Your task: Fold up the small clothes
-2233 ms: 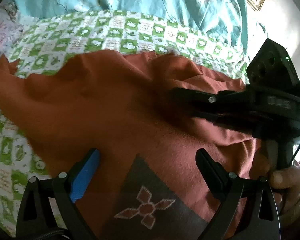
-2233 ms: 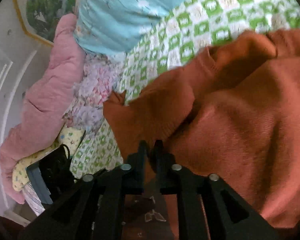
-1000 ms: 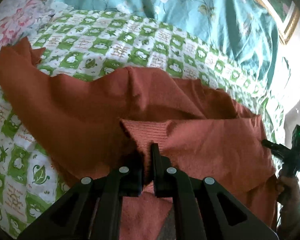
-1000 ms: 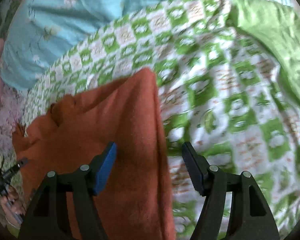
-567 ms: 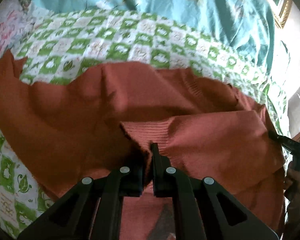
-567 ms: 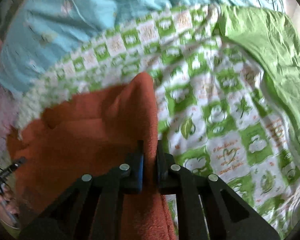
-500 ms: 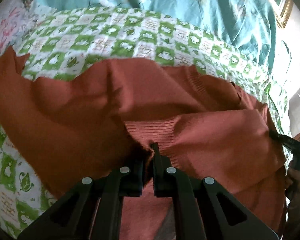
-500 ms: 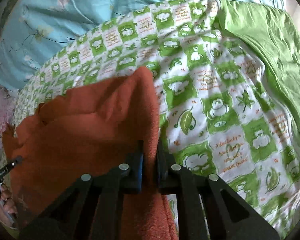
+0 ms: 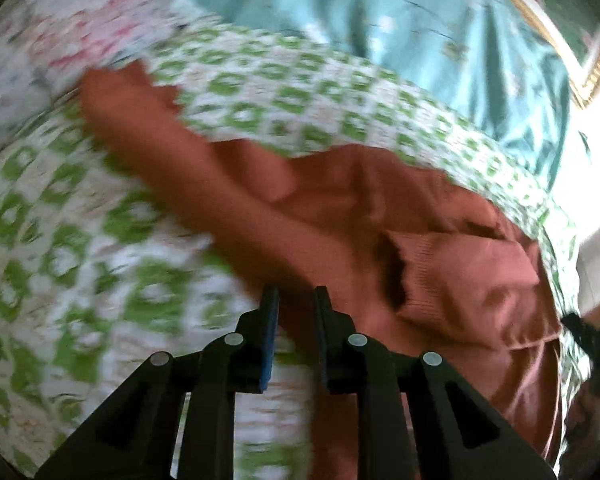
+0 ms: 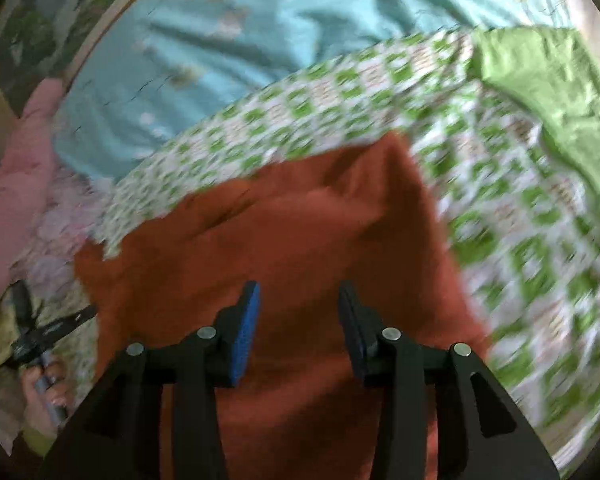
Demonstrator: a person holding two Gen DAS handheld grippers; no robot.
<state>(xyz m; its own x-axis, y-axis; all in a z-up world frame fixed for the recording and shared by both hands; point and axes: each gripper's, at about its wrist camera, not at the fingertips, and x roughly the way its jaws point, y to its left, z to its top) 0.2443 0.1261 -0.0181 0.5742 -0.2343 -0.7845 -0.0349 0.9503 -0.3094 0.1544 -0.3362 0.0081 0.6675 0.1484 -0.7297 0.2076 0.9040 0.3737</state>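
A rust-orange knit sweater (image 9: 452, 276) lies on the green-and-white checked bedspread (image 9: 80, 240). One sleeve is folded across the body and its ribbed cuff (image 9: 416, 256) lies free; the other sleeve (image 9: 148, 120) stretches out to the upper left. My left gripper (image 9: 294, 298) is slightly open and empty, at the sweater's left edge. In the right wrist view the sweater (image 10: 300, 240) fills the middle. My right gripper (image 10: 298, 300) is open and empty above it. Both views are motion-blurred.
A teal floral quilt (image 10: 228, 40) lies at the back of the bed. A green cloth (image 10: 552, 96) lies at the right, pink bedding (image 10: 16, 184) at the left. The other hand and gripper (image 10: 40, 340) show at the left edge.
Both grippers have let go of the sweater and opened. The left one has swung left off the cuff; the right one has shifted left over the body.
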